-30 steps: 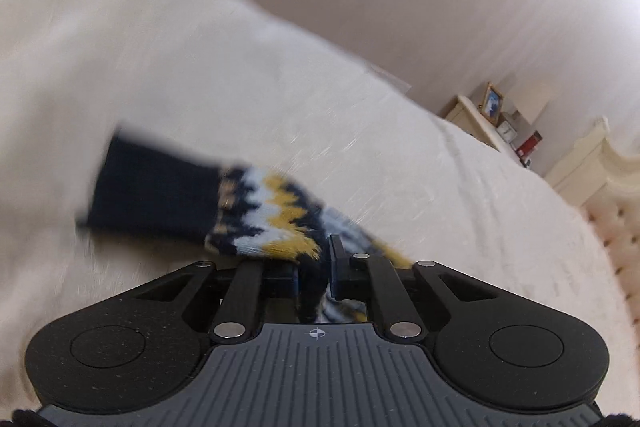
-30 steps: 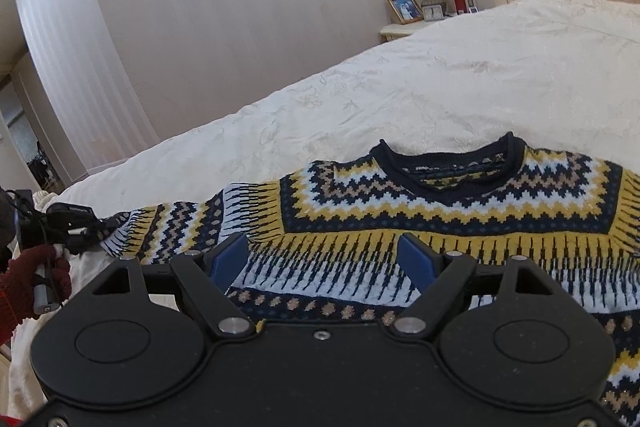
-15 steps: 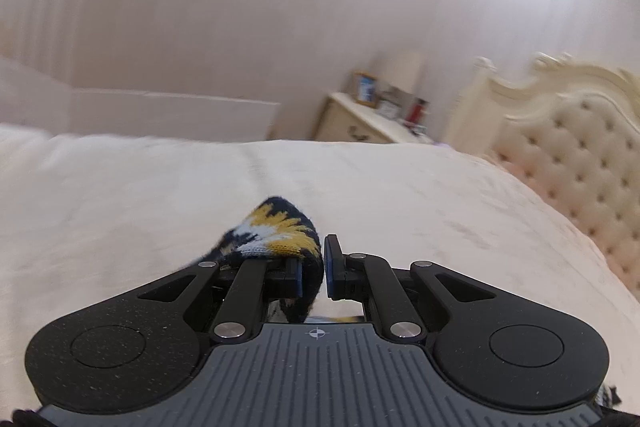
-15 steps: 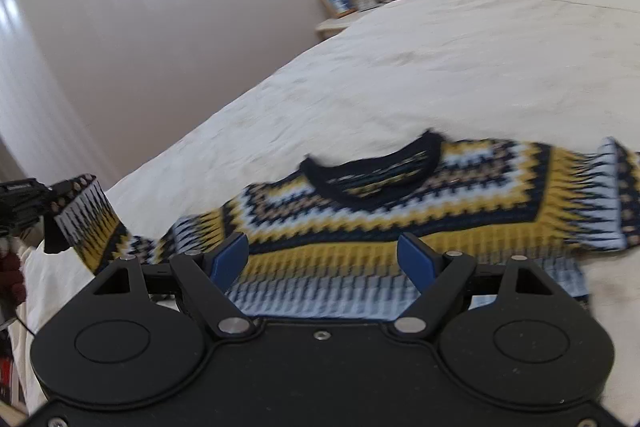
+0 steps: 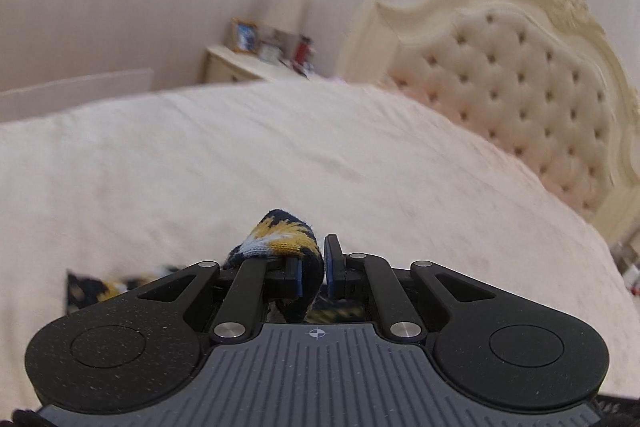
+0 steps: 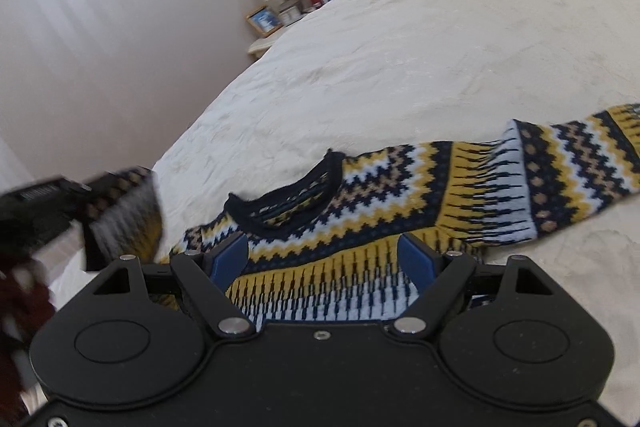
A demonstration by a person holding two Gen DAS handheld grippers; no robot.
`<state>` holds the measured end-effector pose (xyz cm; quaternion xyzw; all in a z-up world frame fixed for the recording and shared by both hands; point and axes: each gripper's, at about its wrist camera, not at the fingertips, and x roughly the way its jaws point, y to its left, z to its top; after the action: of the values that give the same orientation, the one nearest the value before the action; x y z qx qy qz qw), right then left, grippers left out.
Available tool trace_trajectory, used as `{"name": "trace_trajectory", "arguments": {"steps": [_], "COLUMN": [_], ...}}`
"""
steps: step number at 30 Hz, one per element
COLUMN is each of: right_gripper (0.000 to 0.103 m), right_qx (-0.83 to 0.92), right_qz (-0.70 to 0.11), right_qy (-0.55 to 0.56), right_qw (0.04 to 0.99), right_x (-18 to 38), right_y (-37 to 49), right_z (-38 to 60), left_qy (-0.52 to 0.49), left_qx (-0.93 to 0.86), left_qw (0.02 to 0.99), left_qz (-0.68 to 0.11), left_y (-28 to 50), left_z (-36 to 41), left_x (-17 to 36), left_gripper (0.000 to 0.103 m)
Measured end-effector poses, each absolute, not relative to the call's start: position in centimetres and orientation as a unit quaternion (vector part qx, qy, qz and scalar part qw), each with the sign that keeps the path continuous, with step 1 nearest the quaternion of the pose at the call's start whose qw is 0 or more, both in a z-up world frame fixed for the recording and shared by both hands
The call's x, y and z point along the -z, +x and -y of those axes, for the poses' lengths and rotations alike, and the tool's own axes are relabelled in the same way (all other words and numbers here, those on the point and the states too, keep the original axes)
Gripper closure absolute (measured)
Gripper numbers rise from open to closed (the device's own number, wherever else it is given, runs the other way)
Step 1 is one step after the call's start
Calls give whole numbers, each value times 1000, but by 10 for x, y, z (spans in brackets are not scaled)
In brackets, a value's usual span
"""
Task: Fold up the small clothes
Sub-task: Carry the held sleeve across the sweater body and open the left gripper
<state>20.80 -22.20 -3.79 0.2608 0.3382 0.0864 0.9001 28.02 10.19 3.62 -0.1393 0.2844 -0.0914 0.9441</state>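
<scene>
Your sweater (image 6: 360, 211) is a small knit in zigzag bands of navy, mustard yellow, white and tan, with a navy ribbed neckline; it lies face up on the cream bedspread (image 6: 420, 59), near the bed's foot edge, its body flat and one sleeve (image 6: 580, 163) stretched out flat toward the bed's right side. The other sleeve (image 6: 124, 215) is lifted clear of the bed in your left gripper (image 5: 312, 267), whose jaws are clamped together on its knit, a bunched fold of yellow and white humping up over the left finger. Your right gripper (image 6: 322, 259) hangs just above the sweater's chest with its blue-padded jaws standing wide apart and nothing pressed between them. Compared with a second ago, the held sleeve no longer trails flat across the bedspread: it has come up off the bed and swung in toward the body of the sweater. The left camera, which then looked down at the sleeve on the bed, now looks across the bed toward the tufted headboard (image 5: 520, 87) and the nightstand (image 5: 240, 67). The right gripper's view has rolled, so the sweater now runs slantwise across it, and its jaws stand as wide as they did before.
</scene>
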Motion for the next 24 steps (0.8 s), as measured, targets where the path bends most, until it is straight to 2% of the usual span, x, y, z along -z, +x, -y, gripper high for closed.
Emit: {"name": "trace_trajectory", "arguments": {"steps": [10,12,14,15,17,19,22,24], "right_gripper": [20,20,20,20,19,19,19,19], "right_qx": [-57,-55,-52,-50,-46,-39,-21,-9], "right_qz": [-321,-320,-322,-323,-322,-317,-305,-301], "right_qy": [295,298,300,302,305,306,300,299], "right_qw": [898,898,897,896,895,897,904,905], "right_x": [35,36,37,37,37,36,32,33], "right_y": [207,207,209,209,210,209,208,206], "right_z": [252,256,257,256,258,259,265,271], "left_qy": [-121,-113,-112,-111,-108,-95,-72,-58], "left_qx": [127,133,151,162,185,198,205,215], "left_qw": [923,921,917,915,910,913,915,911], "left_qz": [-341,-347,-351,-352,-354,-345,-341,-347], "left_y": [271,272,272,273,271,267,262,261], "left_z": [-33,-28,-26,-21,-13,-7,4,11], "left_x": [21,28,33,35,40,42,45,49], "left_gripper": [93,86,63,57,24,18,15,6]}}
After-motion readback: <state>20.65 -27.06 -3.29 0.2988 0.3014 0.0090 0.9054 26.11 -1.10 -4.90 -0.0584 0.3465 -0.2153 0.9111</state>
